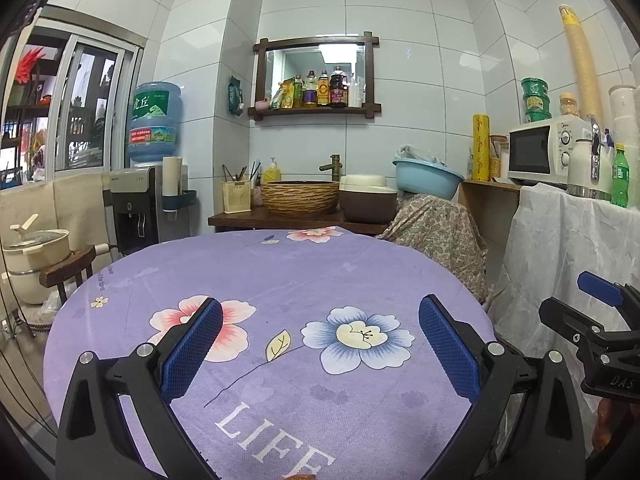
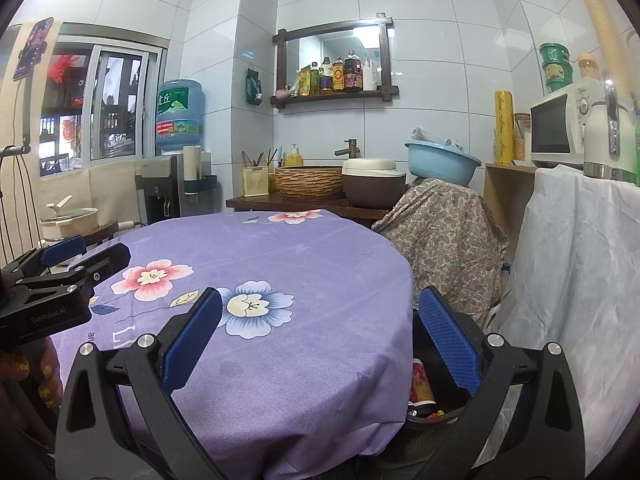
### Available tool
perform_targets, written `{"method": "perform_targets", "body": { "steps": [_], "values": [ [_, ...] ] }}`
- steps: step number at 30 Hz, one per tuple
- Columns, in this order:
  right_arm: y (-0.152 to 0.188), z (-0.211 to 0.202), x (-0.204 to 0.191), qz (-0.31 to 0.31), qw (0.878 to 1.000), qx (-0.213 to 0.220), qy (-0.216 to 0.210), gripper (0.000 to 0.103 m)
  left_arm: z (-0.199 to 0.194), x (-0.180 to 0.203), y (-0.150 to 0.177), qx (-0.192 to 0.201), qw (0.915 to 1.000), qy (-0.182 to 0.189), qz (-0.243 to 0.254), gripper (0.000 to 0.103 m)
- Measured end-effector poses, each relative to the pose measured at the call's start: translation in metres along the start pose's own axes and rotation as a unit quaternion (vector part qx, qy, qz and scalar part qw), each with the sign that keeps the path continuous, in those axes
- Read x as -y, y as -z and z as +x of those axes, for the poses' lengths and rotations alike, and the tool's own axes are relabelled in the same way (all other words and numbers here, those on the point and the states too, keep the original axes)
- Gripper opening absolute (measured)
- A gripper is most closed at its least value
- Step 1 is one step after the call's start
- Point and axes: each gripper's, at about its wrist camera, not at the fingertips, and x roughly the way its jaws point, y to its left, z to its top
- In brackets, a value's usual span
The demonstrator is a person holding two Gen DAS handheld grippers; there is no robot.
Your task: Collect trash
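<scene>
Both grippers, left [image 1: 320, 354] and right [image 2: 320, 346], hover with jaws spread, holding nothing. Table [image 1: 280, 272] shows no trash. Bin [image 2: 434, 408] lies below the right gripper's right jaw, nearer that hand; contents, possibly a can [image 2: 421, 384].

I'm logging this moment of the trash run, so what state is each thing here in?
left gripper: open, holding nothing, above the table.
right gripper: open, holding nothing, over the table's right edge.
table: covered by a purple flowered cloth, no trash seen on it.
trash bin: on the floor beside the table, open, with a red-labelled item inside.
blue basin: tilted on a cloth-covered object.
microwave: door shut.
</scene>
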Motion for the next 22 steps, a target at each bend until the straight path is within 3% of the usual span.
{"method": "perform_targets", "body": {
  "steps": [22],
  "values": [
    [0.0016, 0.0009, -0.0072, 0.009, 1.000, -0.005, 0.007, 0.097, 0.0026, -0.0028, -0.0002, -0.013, 0.9999, -0.001, -0.010, 0.097]
  ]
}}
